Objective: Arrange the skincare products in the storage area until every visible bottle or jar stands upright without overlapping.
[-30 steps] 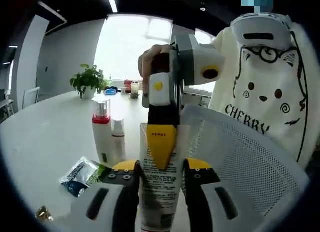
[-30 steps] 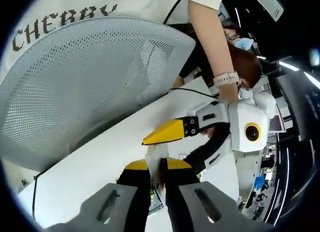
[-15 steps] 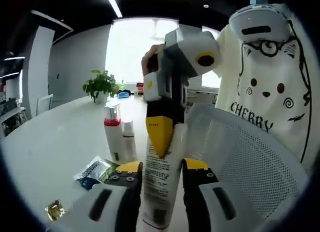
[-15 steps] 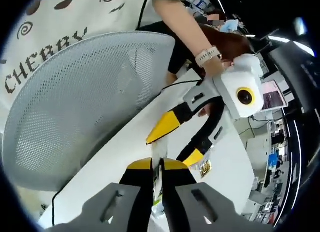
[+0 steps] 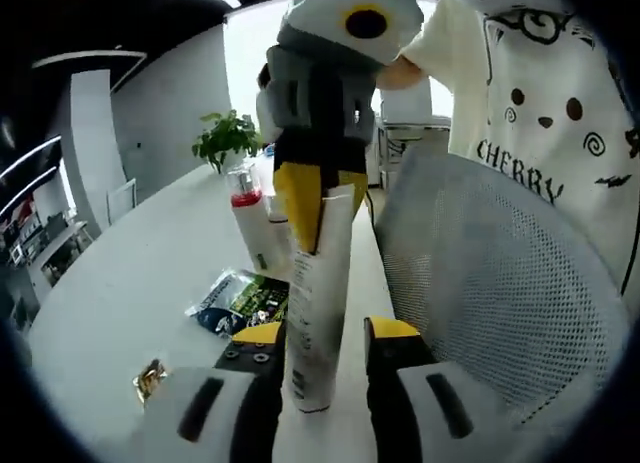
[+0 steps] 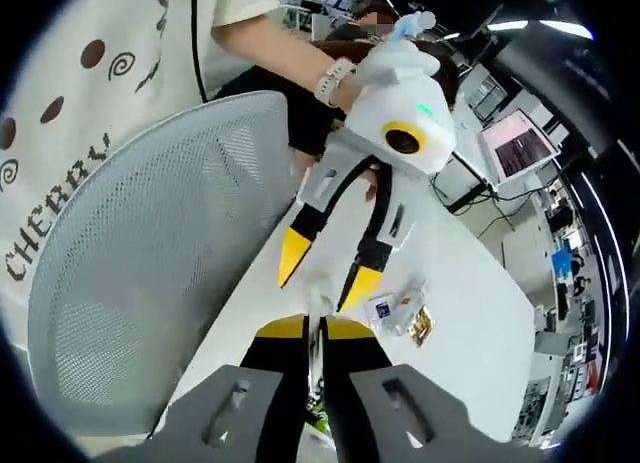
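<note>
Right tool (image 6: 313, 335) grips one tube (image 5: 318, 293) (left tool (image 5: 318, 335) spread); two bottles (image 5: 252, 231) upright.

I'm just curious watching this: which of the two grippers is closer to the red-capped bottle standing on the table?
Hard to call. The right gripper pinches the white tube's top, in front of the red-capped bottle. The left gripper brackets the tube's lower end.

Cream cartoon "CHERRY" shirt (image 5: 545, 133)
</note>
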`<state>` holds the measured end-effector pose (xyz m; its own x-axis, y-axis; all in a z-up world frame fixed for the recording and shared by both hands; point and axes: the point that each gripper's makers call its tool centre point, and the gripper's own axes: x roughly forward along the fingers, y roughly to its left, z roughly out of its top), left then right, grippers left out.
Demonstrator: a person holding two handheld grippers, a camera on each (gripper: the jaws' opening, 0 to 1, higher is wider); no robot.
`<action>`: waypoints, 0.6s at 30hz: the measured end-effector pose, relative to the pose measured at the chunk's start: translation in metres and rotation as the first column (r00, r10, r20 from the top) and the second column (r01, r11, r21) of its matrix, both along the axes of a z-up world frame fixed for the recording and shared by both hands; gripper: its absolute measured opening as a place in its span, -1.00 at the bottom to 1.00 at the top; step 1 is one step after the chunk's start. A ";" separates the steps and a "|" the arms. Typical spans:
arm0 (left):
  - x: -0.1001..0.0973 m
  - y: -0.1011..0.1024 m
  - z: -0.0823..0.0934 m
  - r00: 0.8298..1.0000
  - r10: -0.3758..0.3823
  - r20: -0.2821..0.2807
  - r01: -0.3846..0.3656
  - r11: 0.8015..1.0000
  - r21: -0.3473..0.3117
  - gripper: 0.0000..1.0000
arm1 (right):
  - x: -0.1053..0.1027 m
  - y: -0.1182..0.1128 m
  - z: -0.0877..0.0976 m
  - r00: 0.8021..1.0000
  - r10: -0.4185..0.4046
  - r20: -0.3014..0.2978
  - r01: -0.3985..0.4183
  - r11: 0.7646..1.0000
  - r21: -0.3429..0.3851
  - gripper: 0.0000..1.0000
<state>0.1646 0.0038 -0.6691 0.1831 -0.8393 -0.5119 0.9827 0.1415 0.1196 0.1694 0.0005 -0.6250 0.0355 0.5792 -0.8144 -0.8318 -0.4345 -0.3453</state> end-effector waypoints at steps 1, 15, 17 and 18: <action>0.002 0.004 -0.003 1.000 0.015 0.015 -0.015 1.000 0.018 -0.49 | 0.001 0.001 0.001 1.000 -0.017 -0.016 0.017 1.000 0.003 -0.95; 0.027 0.032 -0.025 0.985 0.160 0.062 -0.167 0.979 0.120 -0.62 | 0.017 0.020 0.009 0.952 -0.243 -0.184 0.250 0.968 0.015 -0.95; 0.030 0.034 -0.025 0.982 0.178 0.065 -0.185 0.975 0.125 -0.68 | 0.016 0.022 0.008 0.953 -0.241 -0.181 0.248 0.969 0.014 -0.95; 0.031 0.035 -0.025 0.981 0.180 0.066 -0.187 0.974 0.125 -0.68 | 0.015 0.023 0.008 0.951 -0.245 -0.187 0.251 0.968 0.010 -0.95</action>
